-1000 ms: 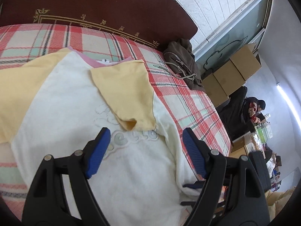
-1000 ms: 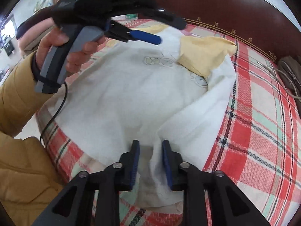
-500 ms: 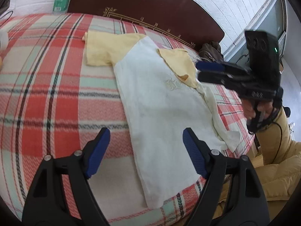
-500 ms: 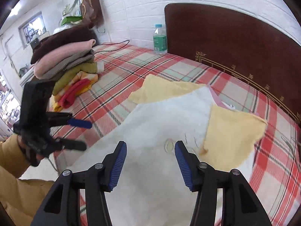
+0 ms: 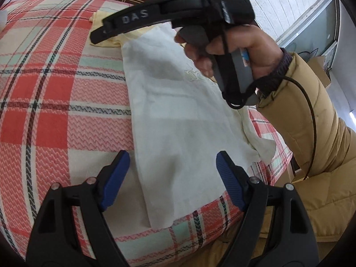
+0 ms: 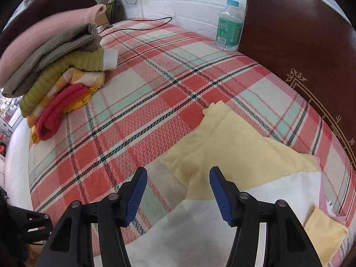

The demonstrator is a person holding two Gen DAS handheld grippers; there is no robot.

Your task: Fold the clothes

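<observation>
The left gripper hovers above the near edge of the bed, its blue pads spread wide with nothing between them. Directly ahead of it and below lies the white T-shirt, spread flat on the plaid bedspread; the shirt's hem sits just under and between the two fingers, without touching them. Farther ahead, beyond the shirt's body, a yellow sleeve pokes out to the left.

Crossing the upper part of the left wrist view is the right gripper, gripped by a hand in a mustard padded sleeve, with a black cable looping beside the wrist. It hangs over the shirt's chest, well ahead of the left tool.

In its own view the right gripper's jaws have just been opening and now stand wide apart, empty. The yellow sleeve lies straight ahead of and beneath them, running away from the fingers, and the white body of the shirt passes under the tool's base. To the far left of this tool sits a stack of folded clothes. Ahead and to the right stand a water bottle and the dark headboard.
</observation>
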